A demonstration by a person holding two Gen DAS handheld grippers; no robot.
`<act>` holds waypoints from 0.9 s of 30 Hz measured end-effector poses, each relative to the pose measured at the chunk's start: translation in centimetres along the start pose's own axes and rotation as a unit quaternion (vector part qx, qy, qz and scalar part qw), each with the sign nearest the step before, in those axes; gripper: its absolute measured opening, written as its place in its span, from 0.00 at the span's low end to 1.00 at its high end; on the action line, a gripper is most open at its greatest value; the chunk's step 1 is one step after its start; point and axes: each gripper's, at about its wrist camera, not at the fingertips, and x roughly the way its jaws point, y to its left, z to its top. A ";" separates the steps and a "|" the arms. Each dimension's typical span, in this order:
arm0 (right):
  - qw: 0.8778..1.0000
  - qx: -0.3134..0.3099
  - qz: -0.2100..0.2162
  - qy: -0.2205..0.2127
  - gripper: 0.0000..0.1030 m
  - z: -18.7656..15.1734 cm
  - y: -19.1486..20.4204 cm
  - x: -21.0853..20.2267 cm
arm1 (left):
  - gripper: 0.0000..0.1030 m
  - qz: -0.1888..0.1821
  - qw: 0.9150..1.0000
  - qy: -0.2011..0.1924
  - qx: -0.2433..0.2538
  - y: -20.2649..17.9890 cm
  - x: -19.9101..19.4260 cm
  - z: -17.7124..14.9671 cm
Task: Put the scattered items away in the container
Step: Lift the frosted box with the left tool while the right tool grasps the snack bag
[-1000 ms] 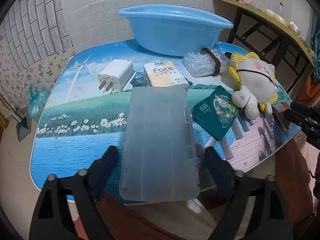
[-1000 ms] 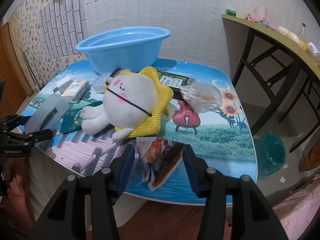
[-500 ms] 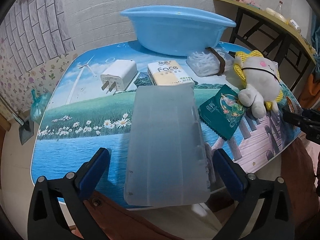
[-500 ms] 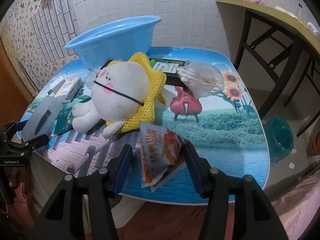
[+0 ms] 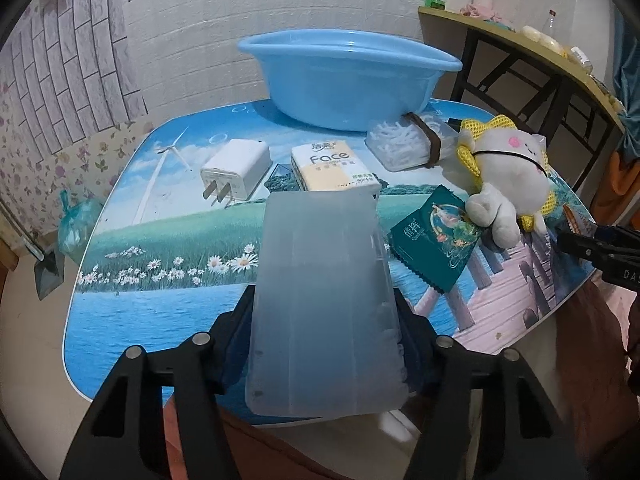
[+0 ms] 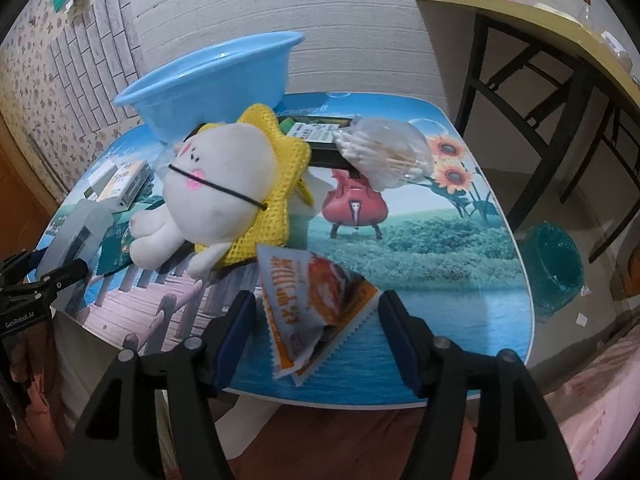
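A blue basin stands at the back of the picture-printed table. My left gripper has its jaws against both sides of a translucent plastic case at the table's near edge. My right gripper is open, its jaws either side of an orange snack packet on the table's near edge. A white and yellow plush toy lies just beyond the packet; it also shows in the left wrist view.
A white charger, a tissue pack, a box of cotton swabs and a green sachet lie on the table. A bag of swabs and a dark box lie behind the plush. A desk stands at the right.
My left gripper's jaws have closed in from wide open onto the sides of the plastic case. My right gripper has moved forward, so the snack packet now lies between its open jaws.
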 end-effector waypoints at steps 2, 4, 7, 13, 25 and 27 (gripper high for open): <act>1.000 0.003 0.002 -0.001 0.62 0.0 -0.1 0.0 | 0.60 0.000 1.000 -0.002 0.000 0.0 0.0 -0.1; 1.000 0.004 0.005 -0.002 0.61 -0.1 -0.2 -0.1 | 0.59 -0.001 1.000 -0.002 -0.001 0.1 0.0 -0.1; 1.000 0.006 0.010 -0.009 0.40 -0.1 -0.4 -0.4 | 0.59 -0.014 1.000 0.000 -0.009 0.4 -0.3 -0.1; 0.999 -0.008 0.029 -0.023 0.25 0.0 -0.1 -1.3 | 0.59 -0.013 1.000 -0.025 -0.008 0.3 -1.9 0.2; 0.995 -0.017 0.071 -0.074 0.25 3.0 1.9 -4.7 | 0.59 -0.019 0.996 -0.080 -0.029 0.7 -6.1 3.8; 0.993 -0.023 0.078 -0.084 0.25 3.8 2.4 -5.2 | 0.59 -0.025 0.995 -0.089 -0.035 0.8 -6.7 4.6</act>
